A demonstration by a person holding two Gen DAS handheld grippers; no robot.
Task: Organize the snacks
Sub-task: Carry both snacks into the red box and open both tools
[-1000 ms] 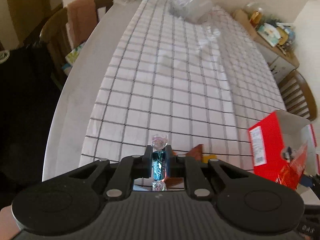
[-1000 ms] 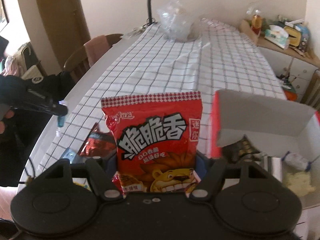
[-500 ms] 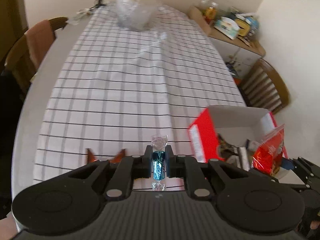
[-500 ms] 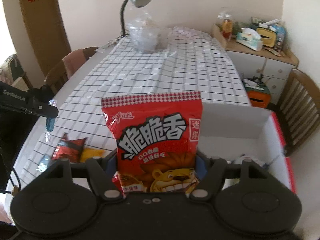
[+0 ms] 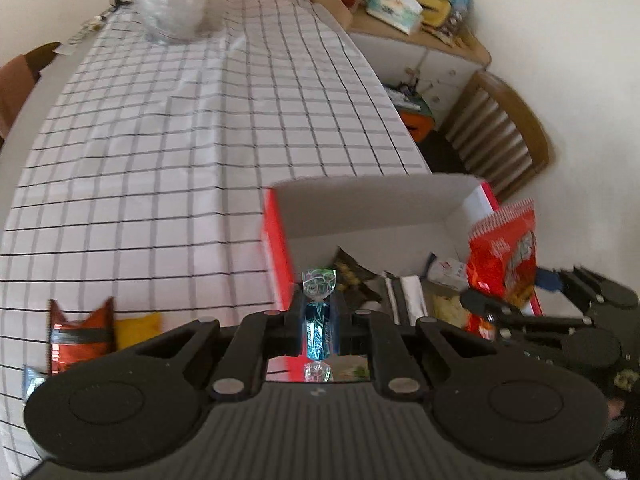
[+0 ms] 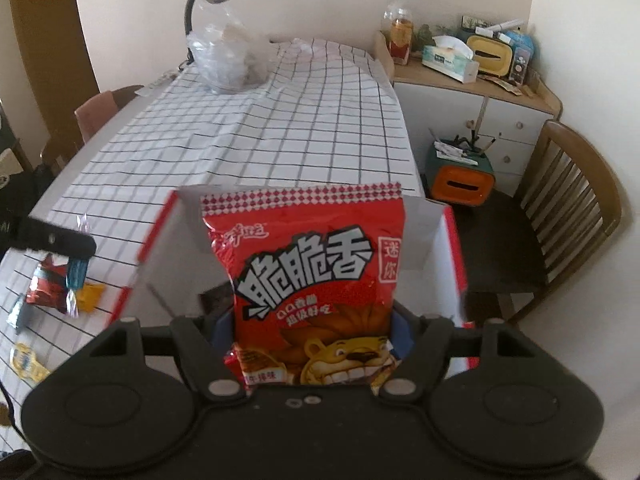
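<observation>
My left gripper is shut on a blue twist-wrapped candy and holds it at the near left edge of the open red box. My right gripper is shut on a red snack bag with a lion on it, upright over the box. That bag also shows at the box's right side in the left wrist view. The box holds several packets. The left gripper with the candy also shows in the right wrist view.
Loose snacks lie on the checked tablecloth left of the box: a dark red packet, a yellow one, others at the edge. A clear plastic bag and lamp stand at the far end. A wooden chair stands on the right.
My left gripper has swung right with the candy, to the box's left edge. My right gripper has moved the snack bag further over the box.
</observation>
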